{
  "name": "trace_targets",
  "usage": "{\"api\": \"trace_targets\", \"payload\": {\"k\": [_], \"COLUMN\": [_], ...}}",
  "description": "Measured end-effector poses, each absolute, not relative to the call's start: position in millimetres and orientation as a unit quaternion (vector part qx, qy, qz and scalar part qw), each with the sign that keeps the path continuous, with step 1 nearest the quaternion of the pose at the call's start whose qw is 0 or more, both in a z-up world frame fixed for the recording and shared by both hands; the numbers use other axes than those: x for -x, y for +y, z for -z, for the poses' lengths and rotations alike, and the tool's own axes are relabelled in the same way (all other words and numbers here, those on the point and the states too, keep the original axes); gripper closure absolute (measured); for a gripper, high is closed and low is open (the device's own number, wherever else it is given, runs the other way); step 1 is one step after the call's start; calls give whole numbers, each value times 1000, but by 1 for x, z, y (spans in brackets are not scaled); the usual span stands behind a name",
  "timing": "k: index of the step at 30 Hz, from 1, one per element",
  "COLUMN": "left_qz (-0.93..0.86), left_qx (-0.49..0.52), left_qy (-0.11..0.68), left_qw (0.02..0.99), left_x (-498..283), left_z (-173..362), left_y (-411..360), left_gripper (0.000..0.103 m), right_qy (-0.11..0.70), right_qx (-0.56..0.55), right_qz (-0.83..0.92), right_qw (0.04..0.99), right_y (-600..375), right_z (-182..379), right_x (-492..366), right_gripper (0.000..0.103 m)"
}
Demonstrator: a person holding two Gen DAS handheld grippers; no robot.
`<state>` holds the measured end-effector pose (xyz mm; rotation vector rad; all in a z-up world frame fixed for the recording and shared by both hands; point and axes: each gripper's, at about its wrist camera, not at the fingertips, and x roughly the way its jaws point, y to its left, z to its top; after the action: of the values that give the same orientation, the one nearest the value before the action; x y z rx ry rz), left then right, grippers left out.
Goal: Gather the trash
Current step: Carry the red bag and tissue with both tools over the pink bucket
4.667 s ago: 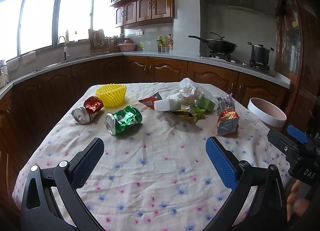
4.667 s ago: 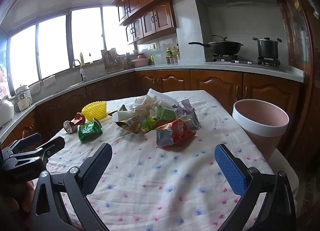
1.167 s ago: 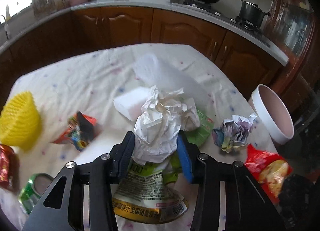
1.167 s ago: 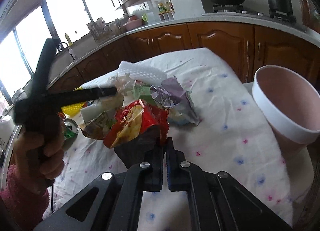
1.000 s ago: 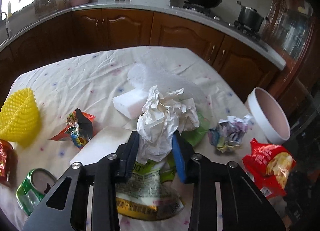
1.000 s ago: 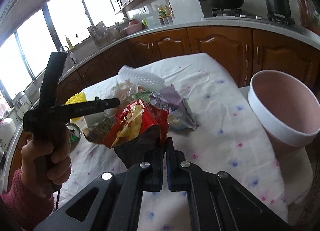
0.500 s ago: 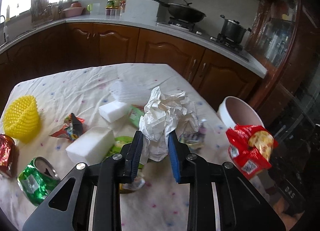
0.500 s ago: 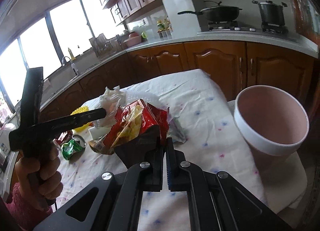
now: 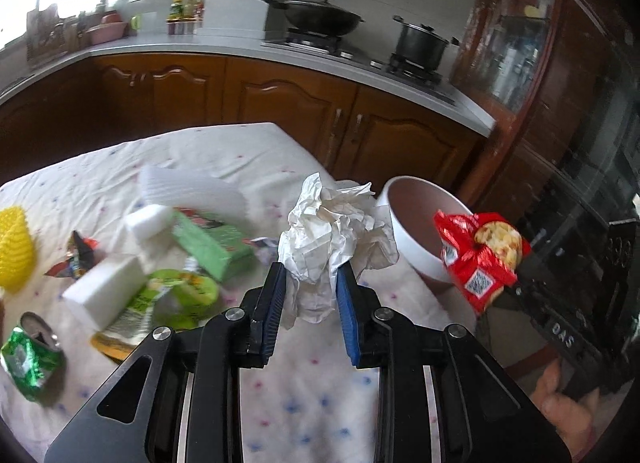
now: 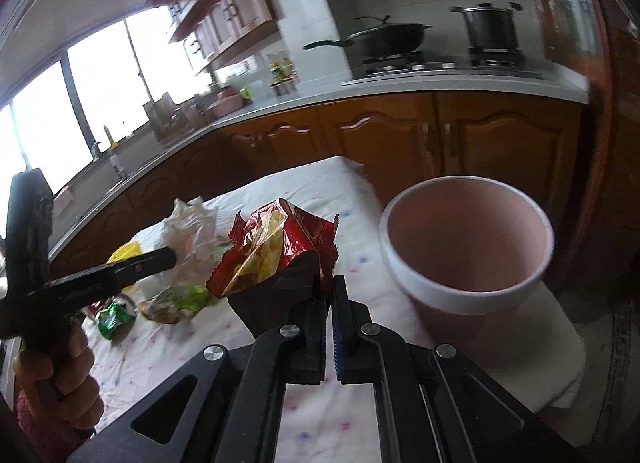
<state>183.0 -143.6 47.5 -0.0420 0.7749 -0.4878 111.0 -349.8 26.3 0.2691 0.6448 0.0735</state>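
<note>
The left gripper point(image 9: 310, 289) has its blue-padded jaws narrowed onto a crumpled wad of white paper point(image 9: 332, 235), the pads pressing its lower part on both sides while the rest bulges above the tips. The right gripper point(image 10: 329, 299) has its jaws pressed together on the bottom edge of a red crinkled snack bag point(image 10: 280, 247) with yellow crisps printed on it; the bag stands up from the tips, tilted toward the left.

The landmark is a round pink bin with a thick white rim point(image 10: 466, 247), standing just beyond the far right edge of the table with the white flower-dotted cloth point(image 9: 312, 395). In the left wrist view the paper wad hangs just left of the bin's rim, and the red bag overlaps the bin's right side. In the right wrist view the bag is left of the bin's mouth, which is open and unblocked.

Well left of the bin, on the cloth, lie a green carton point(image 9: 210, 241), white foam blocks point(image 9: 106, 291), a yellow-green wrapper point(image 9: 168, 299), a crushed green can point(image 9: 28, 357) and a yellow mesh cup point(image 9: 14, 247). The cloth between that litter and the bin is bare. Behind the bin run brown wooden cabinets point(image 10: 472, 139).
</note>
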Motion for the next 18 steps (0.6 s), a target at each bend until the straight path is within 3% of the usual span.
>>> {"api": "trace_targets", "payload": {"k": [18], "left_qz": [304], "left_qx": [-4], "left_qy": [379], "left_qw": [874], "left_x": [-200], "left_z": [-55], "left_y": [-241], "left_gripper": [79], "right_qy": [302], "right_qx": [-144], "right_qz": [62], "right_qw": [940], "right_y": [-447], "right_z": [-32], "right_x": [-112], "right_gripper": [100]}}
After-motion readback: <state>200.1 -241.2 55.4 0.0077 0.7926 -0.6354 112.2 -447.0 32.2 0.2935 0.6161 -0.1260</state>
